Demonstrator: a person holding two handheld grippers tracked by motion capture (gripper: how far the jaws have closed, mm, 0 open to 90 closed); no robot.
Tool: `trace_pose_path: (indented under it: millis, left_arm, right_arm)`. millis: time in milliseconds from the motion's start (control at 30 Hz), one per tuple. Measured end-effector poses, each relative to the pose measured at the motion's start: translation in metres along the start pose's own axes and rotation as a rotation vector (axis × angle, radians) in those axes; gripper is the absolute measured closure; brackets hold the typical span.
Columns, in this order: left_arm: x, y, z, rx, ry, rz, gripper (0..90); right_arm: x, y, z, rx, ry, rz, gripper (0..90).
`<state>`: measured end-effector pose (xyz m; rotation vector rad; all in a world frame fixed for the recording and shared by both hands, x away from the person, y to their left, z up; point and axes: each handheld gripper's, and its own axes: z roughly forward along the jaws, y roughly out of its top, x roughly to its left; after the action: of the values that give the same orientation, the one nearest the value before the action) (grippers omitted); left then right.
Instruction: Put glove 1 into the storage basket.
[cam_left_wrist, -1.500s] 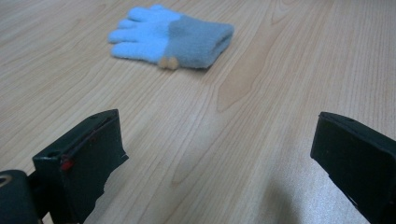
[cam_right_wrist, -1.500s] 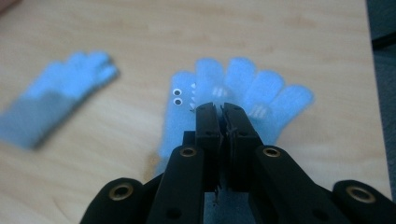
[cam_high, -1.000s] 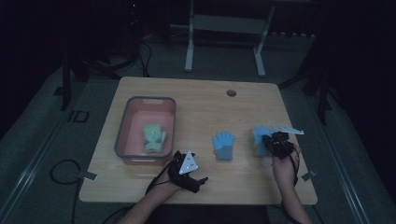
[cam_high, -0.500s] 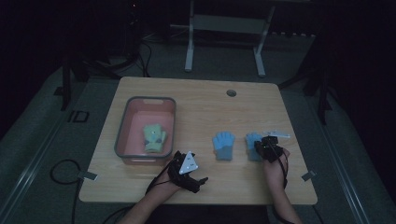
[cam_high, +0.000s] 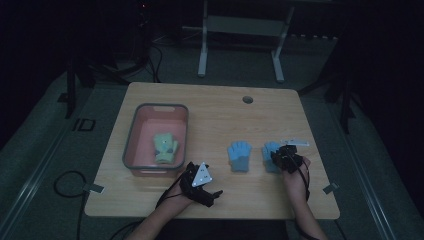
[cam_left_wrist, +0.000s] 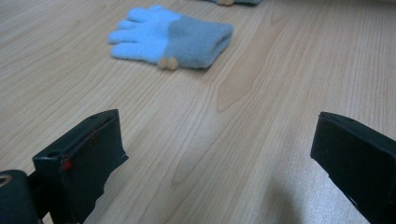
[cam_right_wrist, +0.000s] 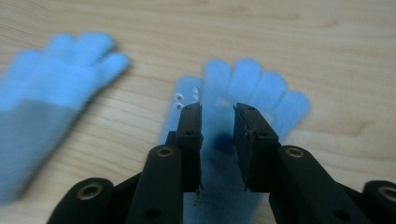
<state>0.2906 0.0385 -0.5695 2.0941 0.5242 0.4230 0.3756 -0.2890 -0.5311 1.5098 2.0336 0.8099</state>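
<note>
Right hand-held gripper (cam_right_wrist: 217, 116) hangs just over the nearer blue glove (cam_right_wrist: 243, 93), its jaws parted by a narrow gap after just having been opening, with nothing pinched between them; the glove lies flat on the table (cam_high: 210, 115) under the tips, fingers pointing away. In the high view that glove (cam_high: 270, 152) sits beside its twin, the second blue glove (cam_high: 240, 156), the pair side by side right of the table's middle.

Judging from this, the step in hand is the release: the glove has been set down next to its partner. What comes next would call for lifting clear without snagging the knit.

Left hand-held gripper (cam_high: 202, 187) rests near the front edge with jaws spread wide and empty, looking towards the second blue glove (cam_left_wrist: 173, 39). Farther left stands the pink bin (cam_high: 131, 145), with a green glove (cam_high: 165, 147) inside.

Dim light hides detail from above: the right hand-held gripper (cam_high: 286, 159) covers part of its glove, and a small pale object (cam_high: 295, 143) just behind it cannot be identified. Motion blur softens the right gripper view.
</note>
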Motion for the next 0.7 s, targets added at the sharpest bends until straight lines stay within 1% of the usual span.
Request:
trace_pose_path:
  millis: [33,100,133,200,233,267,300,333,367,433,567,600,633,667,700]
  left_arm:
    - [0.000,0.000,0.000,-0.002,0.001,0.000,2.6]
    - [0.000,0.000,0.000,0.000,0.000,0.001,2.6]
    - [0.000,0.000,0.000,0.000,0.001,0.001,2.6]
    - [0.000,0.000,0.000,0.000,0.001,0.001,2.6]
    - [0.000,0.000,0.000,0.000,0.001,0.001,2.6]
    - [0.000,0.000,0.000,0.003,0.000,0.001,2.6]
    - [0.000,0.000,0.000,0.003,0.000,0.001,2.6]
    - [0.000,0.000,0.000,0.003,0.000,0.001,2.6]
    - [0.000,0.000,0.000,0.003,0.000,-0.001,2.6]
    - [0.000,0.000,0.000,0.004,-0.001,0.000,2.6]
    - [0.000,0.000,0.000,0.004,-0.001,0.000,2.6]
    - [0.000,0.000,0.000,0.004,0.000,-0.001,2.6]
    - [0.000,0.000,0.000,0.004,0.000,-0.001,2.6]
    - [0.000,0.000,0.000,0.004,0.000,-0.001,2.6]
    - [0.000,0.000,0.000,0.004,-0.001,-0.001,2.6]
  right_arm:
    - [-0.001,0.002,-0.003,-0.006,0.009,-0.009,69.8]
    - [-0.006,0.005,-0.007,-0.014,0.063,-0.032,68.0]
    - [-0.008,0.006,-0.008,-0.009,0.065,-0.044,67.4]
    - [-0.014,0.007,-0.010,-0.014,0.111,-0.075,66.4]
    - [-0.018,0.007,-0.011,-0.013,0.116,-0.080,66.3]
    - [-0.022,0.007,-0.011,-0.013,0.132,-0.089,65.1]
    - [-0.026,0.007,-0.011,-0.017,0.157,-0.102,64.4]
    - [-0.029,0.006,-0.012,-0.020,0.167,-0.111,64.5]
    - [-0.033,0.005,-0.012,-0.019,0.171,-0.131,64.5]
    - [-0.039,0.004,-0.013,-0.021,0.198,-0.171,63.7]
    - [-0.049,0.003,-0.012,-0.011,0.248,-0.210,60.8]
    - [-0.050,0.003,-0.011,-0.010,0.261,-0.220,59.6]
    - [-0.050,0.003,-0.011,-0.010,0.261,-0.220,59.6]
    - [-0.051,0.003,-0.011,-0.009,0.276,-0.256,59.0]
    - [-0.051,0.002,-0.010,0.000,0.283,-0.264,59.0]
